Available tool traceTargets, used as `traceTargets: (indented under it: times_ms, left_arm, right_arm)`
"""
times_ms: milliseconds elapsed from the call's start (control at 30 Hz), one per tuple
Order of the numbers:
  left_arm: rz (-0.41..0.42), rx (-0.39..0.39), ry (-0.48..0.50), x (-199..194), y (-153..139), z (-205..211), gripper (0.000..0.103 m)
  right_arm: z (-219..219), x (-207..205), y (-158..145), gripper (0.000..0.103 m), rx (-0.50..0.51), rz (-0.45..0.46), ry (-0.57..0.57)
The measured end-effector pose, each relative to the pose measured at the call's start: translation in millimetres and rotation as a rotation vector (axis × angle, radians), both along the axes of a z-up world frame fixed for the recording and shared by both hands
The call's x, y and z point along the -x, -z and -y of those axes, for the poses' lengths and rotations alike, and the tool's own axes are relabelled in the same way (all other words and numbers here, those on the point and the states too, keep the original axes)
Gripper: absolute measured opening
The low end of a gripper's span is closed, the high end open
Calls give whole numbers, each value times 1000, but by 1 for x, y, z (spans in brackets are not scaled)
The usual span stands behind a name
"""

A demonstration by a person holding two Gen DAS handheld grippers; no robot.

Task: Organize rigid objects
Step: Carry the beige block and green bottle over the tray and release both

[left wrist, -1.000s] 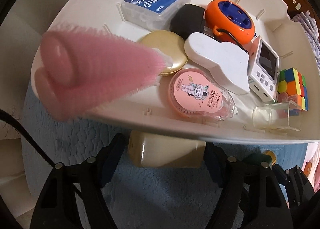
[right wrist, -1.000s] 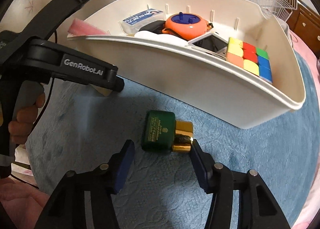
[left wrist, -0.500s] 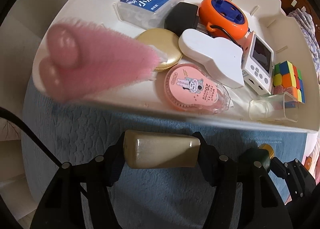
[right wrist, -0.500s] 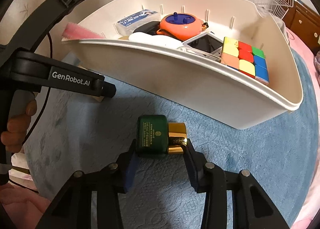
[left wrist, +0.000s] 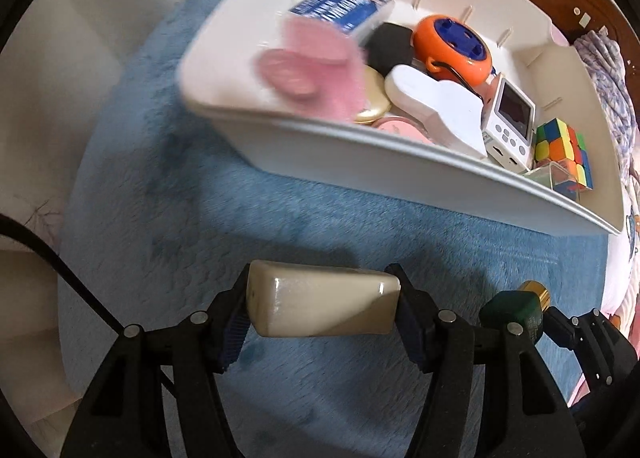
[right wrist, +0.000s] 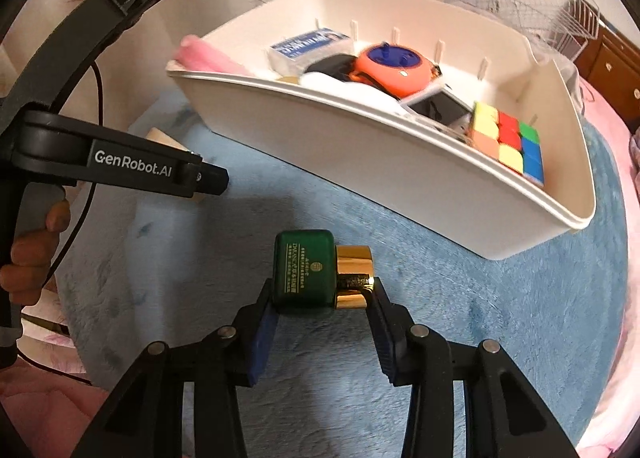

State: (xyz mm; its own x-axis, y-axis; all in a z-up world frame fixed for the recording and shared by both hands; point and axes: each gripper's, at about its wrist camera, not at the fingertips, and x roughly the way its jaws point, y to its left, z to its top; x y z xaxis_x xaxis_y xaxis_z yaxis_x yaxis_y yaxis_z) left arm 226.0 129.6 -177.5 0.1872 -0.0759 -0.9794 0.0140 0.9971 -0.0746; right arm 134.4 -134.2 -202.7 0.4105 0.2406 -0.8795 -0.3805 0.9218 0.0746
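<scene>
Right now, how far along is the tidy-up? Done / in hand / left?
Done: the white bin already holds the puzzle cube, orange reel, blue card box and more. In hand: left gripper is shut on a beige block; right gripper is shut on the green bottle, both above the blue mat. Left: dropping those two in; nothing else loose shows on the mat.

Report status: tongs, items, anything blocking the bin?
Left tongs shut on beige bar. Right tongs shut on green bottle. White bin ahead, crowded; path over blue mat clear.
</scene>
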Motion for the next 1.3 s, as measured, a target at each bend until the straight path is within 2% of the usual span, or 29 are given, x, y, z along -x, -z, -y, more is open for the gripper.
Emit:
traceTargets:
  times_ms: [433,567,733,967,1300]
  left_arm:
    - [99,-11,-65,36,-46,-66,66]
    - [140,-22,-67,25,-49,-84,66]
    - [193,-29,-56,-7,-48,-75,66]
    - [282,-29,22,-40,-65,-77,66]
    - [368,14,198,-86,-84,-52,67]
  right_arm:
    - [-47,16,-46,43,-23,112,-82]
    - [-63,13,-59,43,-37,145,-85]
    - [-74,6,-75,43,-51,183,-57]
    - [-80,-13,-90,43,-54,231,28]
    - [-72,-35,-103,43,-40,279,182]
